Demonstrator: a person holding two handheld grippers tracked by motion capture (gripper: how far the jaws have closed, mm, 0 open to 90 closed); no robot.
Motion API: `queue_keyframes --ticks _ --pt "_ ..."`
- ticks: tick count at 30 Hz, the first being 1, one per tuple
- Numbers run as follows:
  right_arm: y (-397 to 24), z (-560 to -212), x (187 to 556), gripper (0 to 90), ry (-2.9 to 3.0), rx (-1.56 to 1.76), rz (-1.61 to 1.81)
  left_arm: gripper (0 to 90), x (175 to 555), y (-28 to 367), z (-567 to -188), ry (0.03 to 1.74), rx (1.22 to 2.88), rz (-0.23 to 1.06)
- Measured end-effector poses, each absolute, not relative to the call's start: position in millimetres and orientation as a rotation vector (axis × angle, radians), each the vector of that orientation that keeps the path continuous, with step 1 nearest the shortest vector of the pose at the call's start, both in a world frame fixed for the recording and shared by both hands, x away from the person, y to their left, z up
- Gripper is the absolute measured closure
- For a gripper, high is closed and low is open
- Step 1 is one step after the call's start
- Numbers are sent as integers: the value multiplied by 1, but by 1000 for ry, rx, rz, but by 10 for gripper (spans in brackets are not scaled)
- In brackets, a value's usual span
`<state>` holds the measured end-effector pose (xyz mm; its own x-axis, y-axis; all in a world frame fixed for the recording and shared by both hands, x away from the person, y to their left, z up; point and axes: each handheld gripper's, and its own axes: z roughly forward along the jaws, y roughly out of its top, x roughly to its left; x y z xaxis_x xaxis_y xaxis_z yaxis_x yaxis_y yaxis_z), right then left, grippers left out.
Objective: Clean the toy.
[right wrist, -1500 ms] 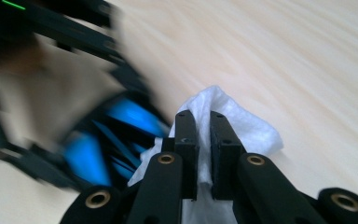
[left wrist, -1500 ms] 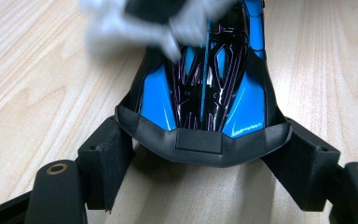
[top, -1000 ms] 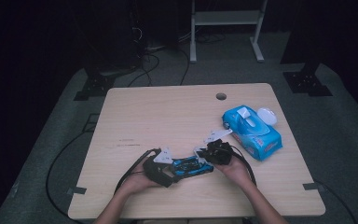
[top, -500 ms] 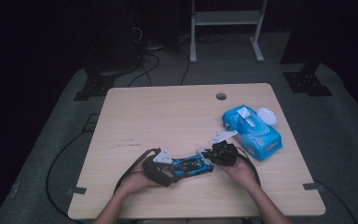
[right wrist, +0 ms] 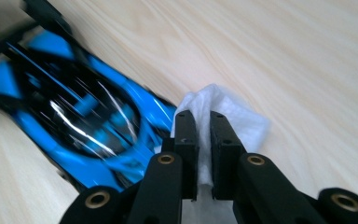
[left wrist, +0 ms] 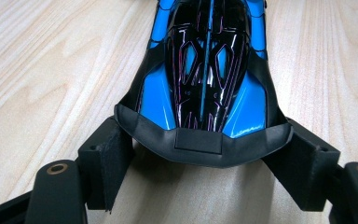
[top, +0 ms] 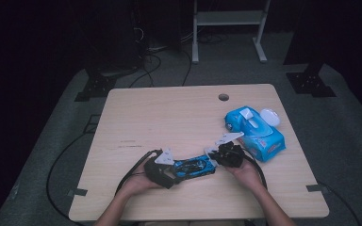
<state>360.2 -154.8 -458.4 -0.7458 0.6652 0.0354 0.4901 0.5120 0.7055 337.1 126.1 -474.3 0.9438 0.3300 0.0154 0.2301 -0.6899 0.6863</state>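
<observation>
A blue and black toy car (top: 194, 165) lies on the wooden table (top: 169, 117) near its front edge. My left gripper (top: 172, 172) is shut on the car's black tail end, and in the left gripper view its pads (left wrist: 106, 156) press the car (left wrist: 205, 70) from both sides. My right gripper (top: 215, 157) sits at the car's other end. In the right gripper view the right gripper (right wrist: 204, 119) is shut on a white wipe (right wrist: 242, 121), which rests on the table against the blurred car (right wrist: 84, 126).
A blue pack of wipes (top: 254, 132) with its white lid open lies just right of the right hand. A small round hole (top: 223, 97) sits near the table's far edge. A cable trails from each gripper toward the front edge.
The right gripper with the wipe has shifted a little to the right and toward the front edge. The left gripper and the car have stayed put.
</observation>
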Motion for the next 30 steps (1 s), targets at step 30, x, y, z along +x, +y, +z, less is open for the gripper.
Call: queue_keyframes --ticks 30 --pt "-166 -455 321 827 2628 949 1231 260 337 125 -474 399 2363 181"
